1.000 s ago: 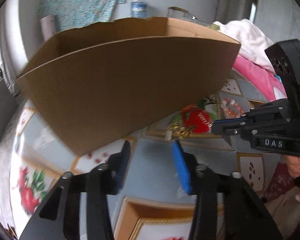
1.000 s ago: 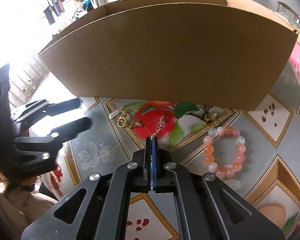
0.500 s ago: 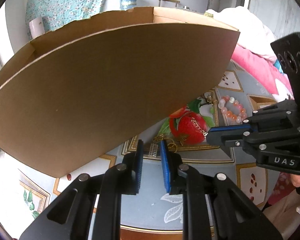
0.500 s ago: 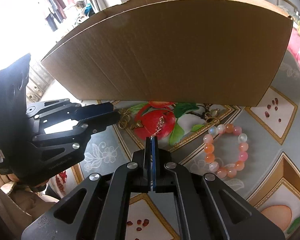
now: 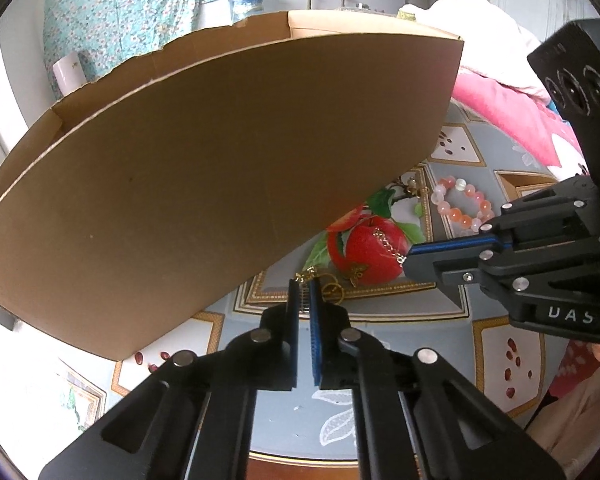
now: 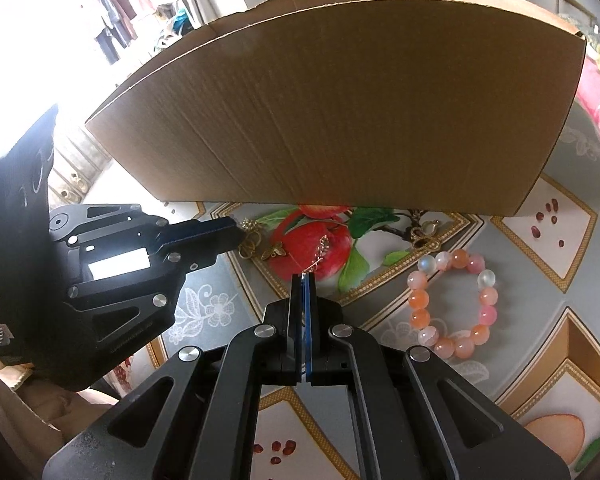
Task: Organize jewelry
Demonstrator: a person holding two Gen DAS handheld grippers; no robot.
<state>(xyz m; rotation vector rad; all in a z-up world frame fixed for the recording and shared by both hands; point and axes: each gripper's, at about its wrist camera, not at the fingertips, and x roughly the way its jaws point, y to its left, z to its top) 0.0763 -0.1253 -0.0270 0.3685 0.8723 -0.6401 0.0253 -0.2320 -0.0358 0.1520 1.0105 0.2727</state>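
Both jaws are pinched on one gold chain (image 6: 320,258), an end each, likely to lift it untangled. Cardboard box (image 6: 360,120) waits at twelve o'clock; bead bracelet (image 6: 452,304) lies at three.

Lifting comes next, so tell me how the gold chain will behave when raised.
The gold chain is thin and fine-linked, so it will probably hang limp. Both claws, left and right, pinch an end; it will likely sag between them. It looks light.

A thin gold chain (image 6: 320,254) with small charms lies stretched across the patterned tablecloth (image 6: 228,312), just before the open cardboard box (image 6: 360,120). A pink-and-orange bead bracelet (image 6: 452,300) lies flat to its right. Between them, near the box wall, sits a small gold item (image 6: 424,236), possibly earrings.
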